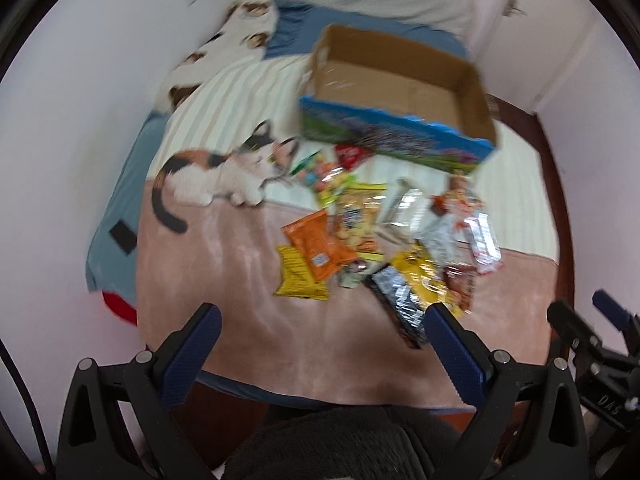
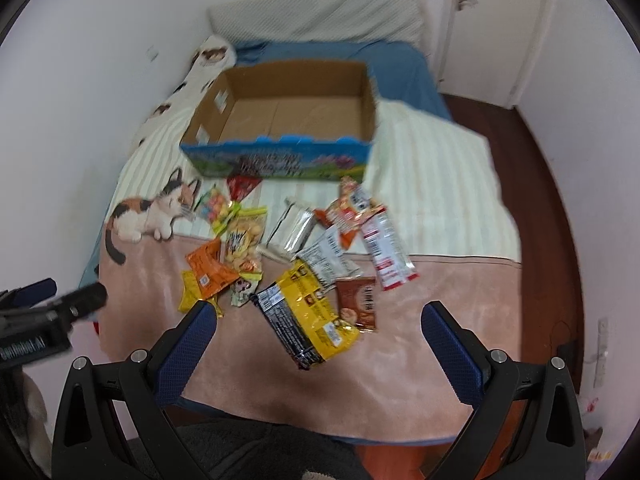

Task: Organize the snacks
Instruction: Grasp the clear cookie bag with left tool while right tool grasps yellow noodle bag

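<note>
Several snack packets lie in a loose pile on the bed blanket: an orange packet [image 2: 208,270], a yellow and black bag [image 2: 316,316], a brown cookie packet [image 2: 358,304], a silver packet [image 2: 296,230] and a red and white bar [image 2: 386,252]. The pile also shows in the left wrist view [image 1: 376,236]. An empty cardboard box [image 2: 288,120] with a blue printed front stands behind the pile; it also shows in the left wrist view [image 1: 400,92]. My left gripper [image 1: 324,316] is open and empty above the near blanket. My right gripper [image 2: 320,316] is open and empty above the yellow bag.
The blanket [image 2: 400,364] has a printed cat [image 2: 148,212] at the left. A pillow [image 2: 320,16] lies at the head of the bed. Walls close in at left and right. A wooden floor [image 2: 552,220] runs along the right side.
</note>
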